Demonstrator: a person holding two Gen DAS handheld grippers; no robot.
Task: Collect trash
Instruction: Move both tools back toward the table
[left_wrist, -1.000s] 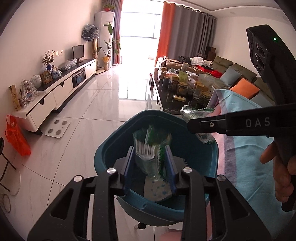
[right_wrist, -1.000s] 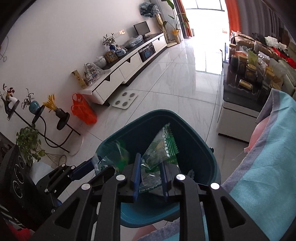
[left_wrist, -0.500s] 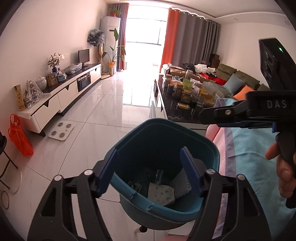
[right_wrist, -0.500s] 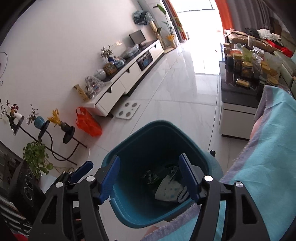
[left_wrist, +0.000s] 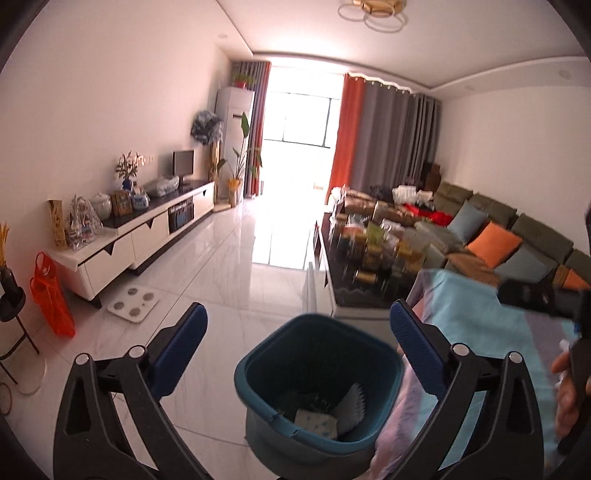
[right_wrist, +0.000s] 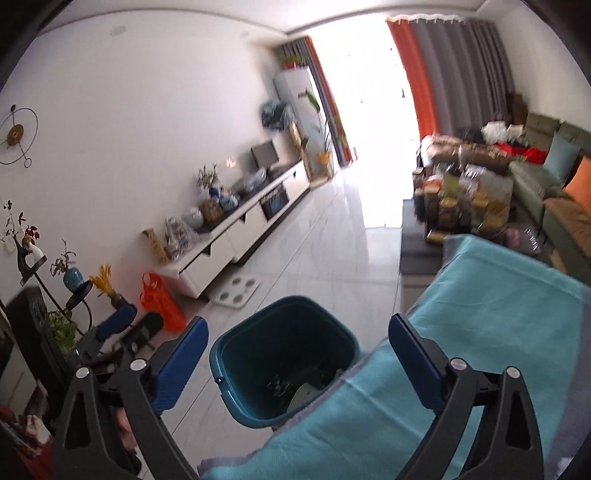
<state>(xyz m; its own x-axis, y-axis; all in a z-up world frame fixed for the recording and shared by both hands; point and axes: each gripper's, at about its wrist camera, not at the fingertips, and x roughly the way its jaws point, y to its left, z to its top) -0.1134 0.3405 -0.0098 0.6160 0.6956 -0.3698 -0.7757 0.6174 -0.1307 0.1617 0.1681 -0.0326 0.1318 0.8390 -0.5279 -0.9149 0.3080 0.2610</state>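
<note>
- Left tongs (left_wrist: 298, 326): we see the blue pads spread wide and the jaws opening, with nothing between them; they hang above and short of the bin, so whatever falls from them would land inside it rather than on the floor.
- Right tongs (right_wrist: 297, 338): likewise wide and opening, empty between the pads; they point down over the edge of the cloth toward the bin's mouth.
- Teal bin (left_wrist: 384, 354): it stands on the tiled floor just beside the worktop's edge; we judge it is parked there so that trash can be carried a short way off the cloth and dropped.
- Trash in the bin (left_wrist: 317, 421): a pale dotted packet, a white ribbed piece and some green wrappers lie at the bottom; this is where the task's things are now.
- Blue cloth (right_wrist: 498, 314): it covers the worktop and overhangs toward the bin; the part we can see carries no trash, though its far right is cut off.
- Hand (left_wrist: 567, 398): at the right edge of the left view, wrapped round the handle of the other tool.
- We judge this drop finished; the next move would be a search for further trash.
</note>
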